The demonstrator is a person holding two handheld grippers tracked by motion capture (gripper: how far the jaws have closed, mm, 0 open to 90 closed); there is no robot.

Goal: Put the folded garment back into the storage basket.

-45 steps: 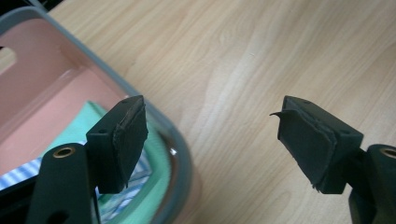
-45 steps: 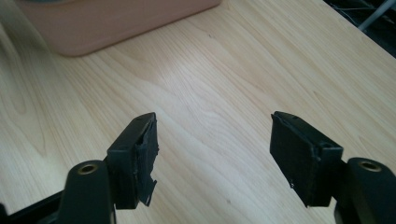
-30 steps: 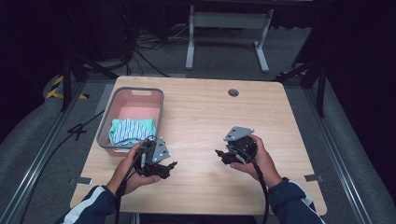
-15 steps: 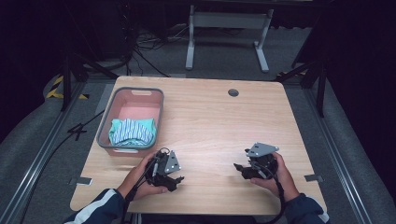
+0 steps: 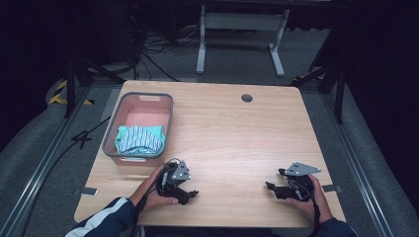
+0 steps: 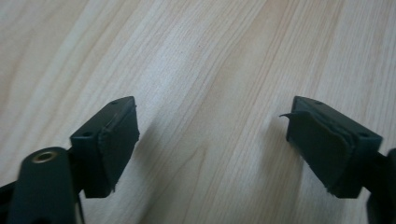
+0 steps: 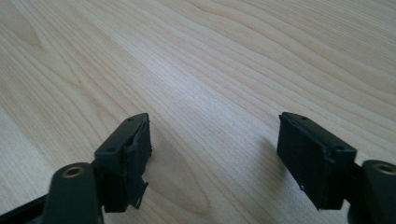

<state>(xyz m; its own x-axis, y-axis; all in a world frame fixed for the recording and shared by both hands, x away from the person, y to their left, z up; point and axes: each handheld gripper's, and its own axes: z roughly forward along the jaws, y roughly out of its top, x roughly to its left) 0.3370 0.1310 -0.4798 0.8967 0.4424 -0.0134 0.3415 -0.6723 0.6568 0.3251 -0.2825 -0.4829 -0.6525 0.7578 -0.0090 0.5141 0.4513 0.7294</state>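
My left gripper (image 5: 191, 194) rests low over the wooden table (image 5: 232, 133) near its front edge, held by a hand in a striped sleeve. Its jaws have just been opening, and in the left gripper view (image 6: 212, 121) bare wood lies between the black pads (image 6: 116, 140). My right gripper (image 5: 272, 187) sits near the front right of the table, pointing left. Its jaws have also just been opening, and the right gripper view (image 7: 215, 135) has nothing between them. A teal striped cloth (image 5: 140, 138) lies bunched in a pink basket (image 5: 110, 134) at the table's left.
A round cable hole (image 5: 247, 98) sits near the table's far edge. Beyond the table stands a grey metal frame (image 5: 237, 22) on a dark floor with cables. Metal rails run along both sides of the table.
Both hands have drawn back toward the near edge and sunk to the tabletop. The right gripper has also shifted to the right. Both pairs of jaws stand a little wider.
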